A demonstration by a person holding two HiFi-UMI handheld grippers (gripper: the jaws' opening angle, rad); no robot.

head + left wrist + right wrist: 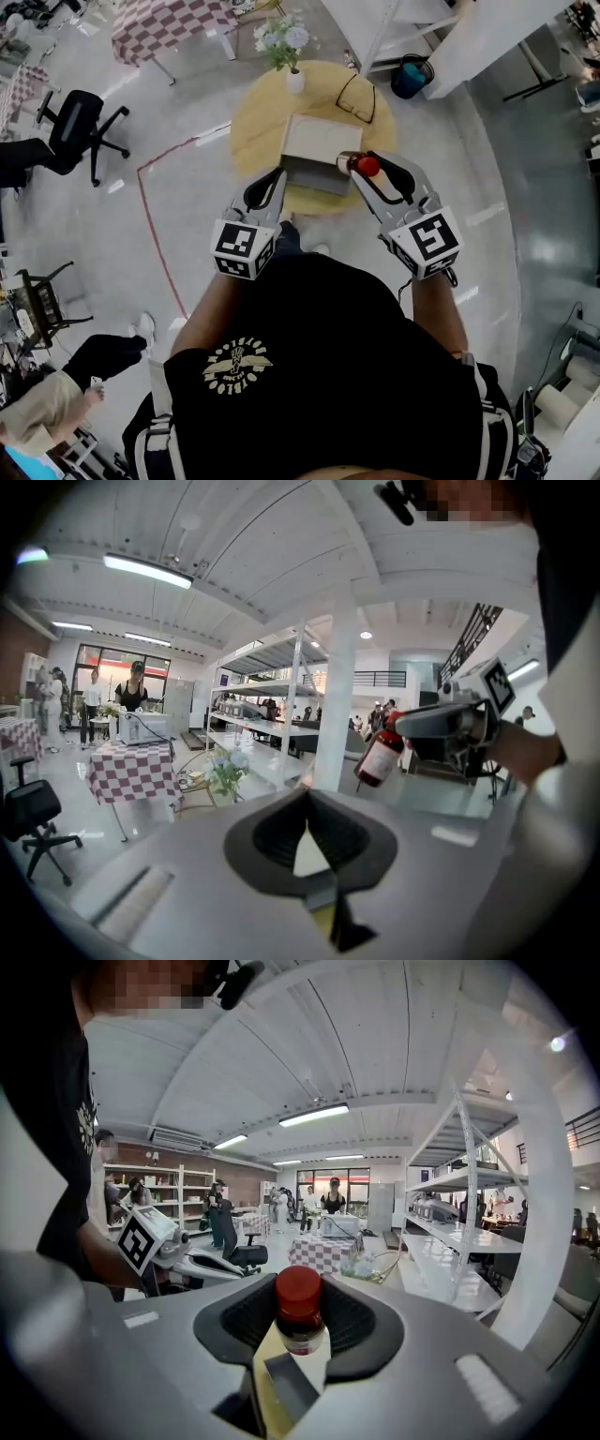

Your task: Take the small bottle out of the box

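Small bottle (367, 167) is clamped near its red cap in my right hand-held gripper (364, 161), right at the box's (319, 141) right edge. Cap's up, body tilted down and away from the jaws. Left hand-held gripper (277, 178) sits at the box's left edge, pinched together on nothing. Looks to me like the right one just carries it clear of the box.

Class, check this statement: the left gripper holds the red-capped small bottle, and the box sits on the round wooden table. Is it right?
No. The right gripper holds the small bottle, as the right gripper view shows; the left gripper holds nothing. The box does sit on the round wooden table.
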